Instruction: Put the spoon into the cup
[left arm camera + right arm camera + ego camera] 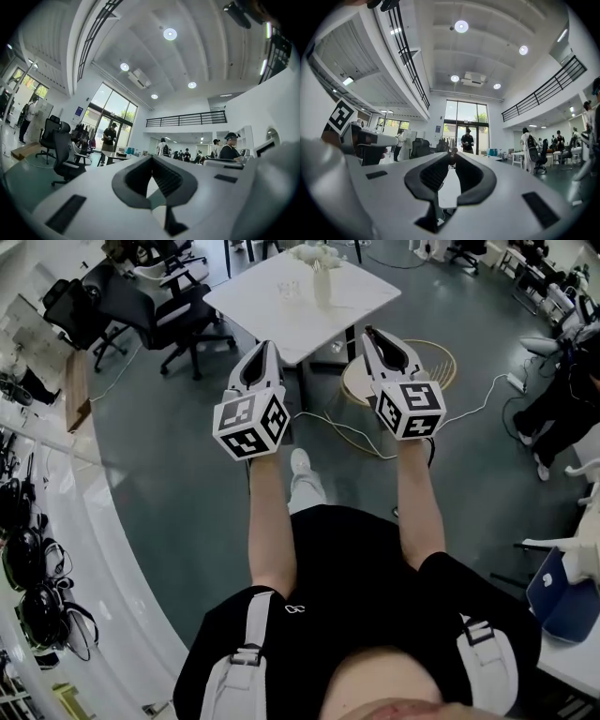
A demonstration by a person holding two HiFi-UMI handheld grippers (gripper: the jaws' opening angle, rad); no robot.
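Note:
A white square table [281, 320] stands ahead on the grey floor. On it are a clear glass cup [289, 289] and a white vase with flowers [322, 279]. I cannot make out a spoon in any view. My left gripper [267, 345] and right gripper [368, 332] are held out side by side, level, short of the table's near edge. The left gripper [151, 157] has its tips together with nothing between them. The right gripper [453, 153] also shows its tips meeting, empty. The left gripper's body [356, 136] shows at the left of the right gripper view.
Black office chairs [150, 306] stand left of the table. White cables [347, 432] run across the floor near a round gold-rimmed base [403, 376]. A person [562, 409] stands at the right edge. A curved white counter [84, 549] runs along the left.

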